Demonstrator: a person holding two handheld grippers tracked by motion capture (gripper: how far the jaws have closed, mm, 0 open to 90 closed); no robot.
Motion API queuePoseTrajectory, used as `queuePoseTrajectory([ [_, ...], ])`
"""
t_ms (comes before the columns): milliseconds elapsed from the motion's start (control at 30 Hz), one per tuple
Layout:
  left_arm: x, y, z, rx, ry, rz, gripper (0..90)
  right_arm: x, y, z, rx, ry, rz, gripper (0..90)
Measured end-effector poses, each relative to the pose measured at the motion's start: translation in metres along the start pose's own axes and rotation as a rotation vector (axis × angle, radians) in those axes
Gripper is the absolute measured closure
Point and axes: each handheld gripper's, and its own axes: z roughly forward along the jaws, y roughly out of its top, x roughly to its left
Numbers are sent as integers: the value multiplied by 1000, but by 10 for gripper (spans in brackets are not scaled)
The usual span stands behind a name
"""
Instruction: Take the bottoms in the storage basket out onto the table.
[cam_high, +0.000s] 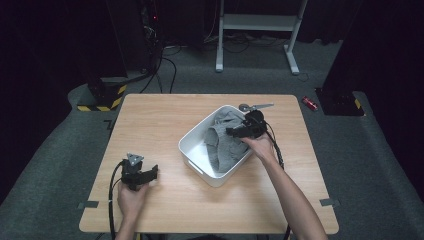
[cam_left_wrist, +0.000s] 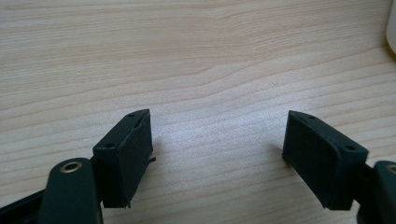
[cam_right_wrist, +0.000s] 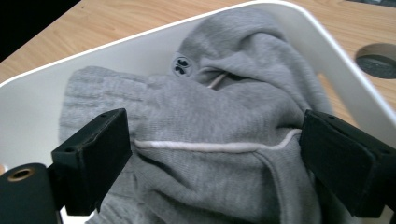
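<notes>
Two hand-held grippers, both wide open: the right hand-held gripper (cam_high: 239, 131) hovers directly over the grey garment (cam_right_wrist: 210, 140) in the white bin (cam_high: 195, 140); the left hand-held gripper (cam_high: 150, 172) rests well apart on the desk (cam_high: 160, 115).

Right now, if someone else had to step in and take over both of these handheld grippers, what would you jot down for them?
Left gripper: open, holding nothing, low over the bare wooden table near the person's side.
Right gripper: open, jaws spread on either side of the grey sweater, not closed on it.
Things: the sweater lies bunched inside the white bin, right of the table's middle. A small round object lies just beyond the bin.
Done: the sweater is in the bin.
Left: I cannot tell whether it is going in or coming out; if out, close the right gripper on a fold and lift.
</notes>
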Motion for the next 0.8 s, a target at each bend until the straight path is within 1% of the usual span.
queuePoseTrajectory([
  [167,0,0,0,1,0,0,241,15,8,7,41,-7,-60,90],
  [267,0,0,0,0,0,0,241,25,12,13,62,-20,-98,88],
  [300,0,0,0,0,0,0,242,25,12,13,62,-20,-98,88],
  [367,0,0,0,0,0,-1,242,32,14,19,73,-30,-114,87],
  [500,0,0,0,1,0,-1,241,37,15,24,80,-38,-111,87],
  [533,0,0,0,1,0,-1,242,38,16,26,94,-53,-110,88],
  [567,0,0,0,1,0,-1,242,39,16,27,97,-59,-118,87],
  [667,0,0,0,1,0,-1,242,39,21,29,118,-65,-89,87],
  [767,0,0,0,1,0,-1,242,40,26,30,124,-71,-86,87],
  [800,0,0,0,1,0,-1,242,43,30,33,125,-78,-87,87],
])
